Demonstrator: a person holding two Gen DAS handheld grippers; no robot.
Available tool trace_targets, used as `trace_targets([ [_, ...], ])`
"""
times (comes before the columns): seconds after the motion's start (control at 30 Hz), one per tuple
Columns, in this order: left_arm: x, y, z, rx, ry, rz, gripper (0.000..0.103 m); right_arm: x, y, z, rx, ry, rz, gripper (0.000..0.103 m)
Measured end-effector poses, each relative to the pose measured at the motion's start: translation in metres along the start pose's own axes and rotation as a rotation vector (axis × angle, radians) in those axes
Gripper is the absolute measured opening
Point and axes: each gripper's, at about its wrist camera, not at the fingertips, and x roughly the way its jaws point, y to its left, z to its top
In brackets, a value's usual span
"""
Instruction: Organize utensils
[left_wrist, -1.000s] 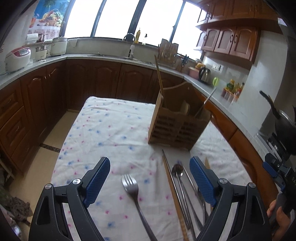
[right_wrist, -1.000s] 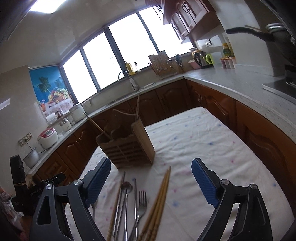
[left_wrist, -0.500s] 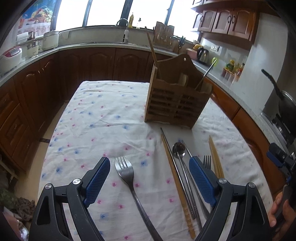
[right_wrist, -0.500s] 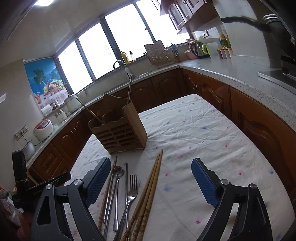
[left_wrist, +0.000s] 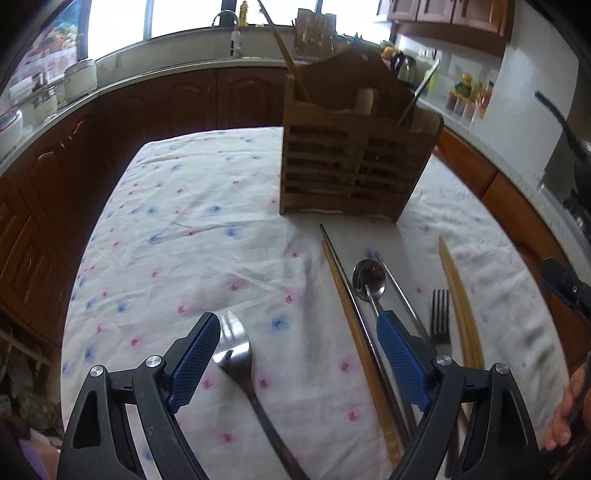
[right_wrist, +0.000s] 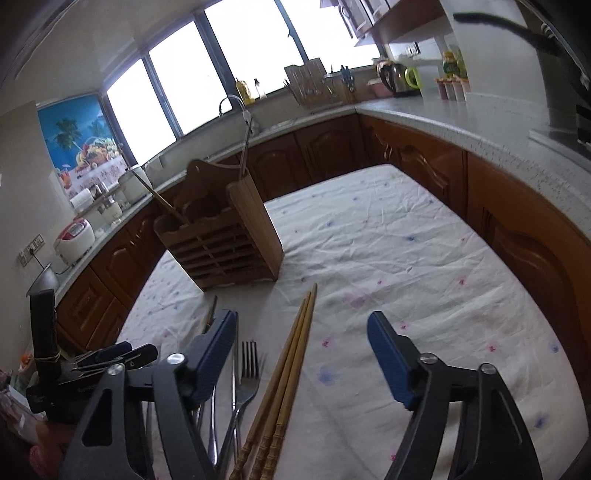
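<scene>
A wooden utensil holder (left_wrist: 354, 162) stands on the flowered tablecloth (left_wrist: 177, 236), with a few utensils in it; it also shows in the right wrist view (right_wrist: 221, 240). My left gripper (left_wrist: 299, 347) is open, low over a steel fork (left_wrist: 240, 362) that lies between its fingers. To its right lie a wooden chopstick (left_wrist: 354, 325), a steel spoon (left_wrist: 369, 277), a second fork (left_wrist: 439, 314) and pale chopsticks (left_wrist: 461, 310). My right gripper (right_wrist: 301, 347) is open over the bamboo chopsticks (right_wrist: 291, 369), beside a fork (right_wrist: 247, 373).
Brown kitchen cabinets and a grey counter (right_wrist: 480, 122) curve around the table. A sink tap (left_wrist: 225, 18), rice cookers (right_wrist: 74, 236) and a kettle (right_wrist: 395, 79) stand on the counter. The table's edges drop off at left (left_wrist: 85, 258) and right (right_wrist: 517, 266).
Both grippers have moved down and forward toward the utensils on the cloth. The fork now lies between my left fingers, the bamboo chopsticks between my right fingers.
</scene>
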Motion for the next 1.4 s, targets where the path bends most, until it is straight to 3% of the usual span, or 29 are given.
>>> trace_targets([
  [0.23,0.049,-0.017,0.014,0.076,0.094,0.061,0.070,0.019,-0.004,0.000,0.006,0.041,-0.009,0.072],
  [0.37,0.059,-0.022,0.017,0.085,0.094,0.055,0.072,0.028,-0.008,0.002,0.013,0.059,-0.017,0.072],
  [0.67,0.059,-0.016,0.007,0.140,0.096,0.092,0.071,0.057,-0.006,0.010,-0.014,0.118,-0.035,0.054],
  [0.83,0.062,-0.009,0.017,0.101,0.109,0.080,0.064,0.089,-0.002,0.010,-0.056,0.197,-0.071,0.022],
  [1.13,0.080,-0.006,0.039,0.096,0.123,0.080,0.058,0.126,0.014,0.020,-0.182,0.256,-0.131,0.020],
  [1.3,0.087,-0.004,0.043,0.111,0.116,0.071,0.057,0.127,0.016,0.018,-0.215,0.263,-0.133,0.020],
  [1.4,0.090,-0.007,0.046,0.120,0.107,0.064,0.048,0.134,0.018,0.023,-0.231,0.277,-0.134,0.020],
])
